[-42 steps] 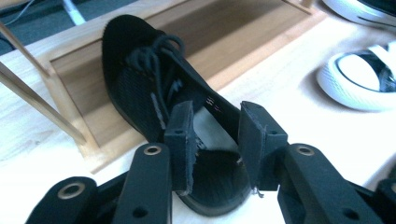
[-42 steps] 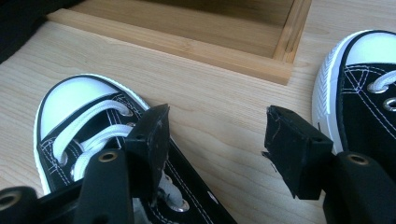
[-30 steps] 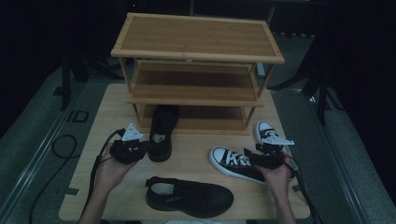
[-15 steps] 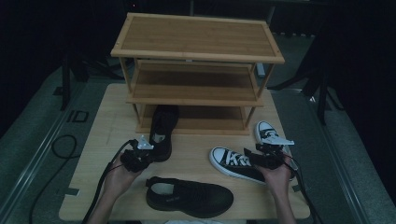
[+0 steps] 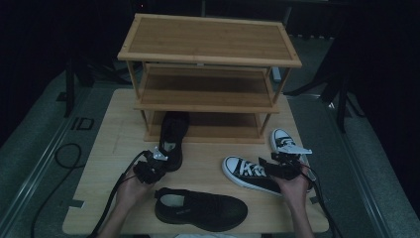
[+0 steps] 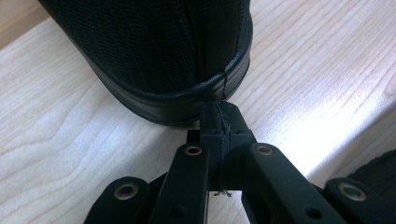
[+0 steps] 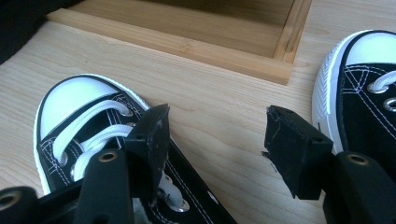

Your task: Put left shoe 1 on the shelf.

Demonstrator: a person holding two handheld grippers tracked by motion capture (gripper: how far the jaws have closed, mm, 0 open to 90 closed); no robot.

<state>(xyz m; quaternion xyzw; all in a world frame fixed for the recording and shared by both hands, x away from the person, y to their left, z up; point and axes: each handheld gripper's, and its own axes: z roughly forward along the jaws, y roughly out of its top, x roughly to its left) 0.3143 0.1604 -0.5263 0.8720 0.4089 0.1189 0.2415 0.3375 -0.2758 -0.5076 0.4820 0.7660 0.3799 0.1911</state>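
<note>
left tool point(image 5: 157, 159) low on the surface point(image 5: 99, 148), jaws just closed, pads pressed together with nothing between, tips touching the heel rim of the black shoe point(image 6: 159, 60) whose toe lies under the bamboo rack point(image 5: 208, 59). second black shoe point(image 5: 200, 208) lies near the front edge. right tool point(image 7: 215, 149) wide, hovering over the left sneaker point(image 7: 88, 126), holding nothing; other sneaker point(image 7: 364, 102) just beside on the right.

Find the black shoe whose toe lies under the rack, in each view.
High view: black shoe left of centre, toe under rack.
Left gripper view: heel along the top, at the shut left gripper.
Right gripper view: perhaps the dark top-left corner; unclear.
Shared landmark: pale wooden table.
</note>
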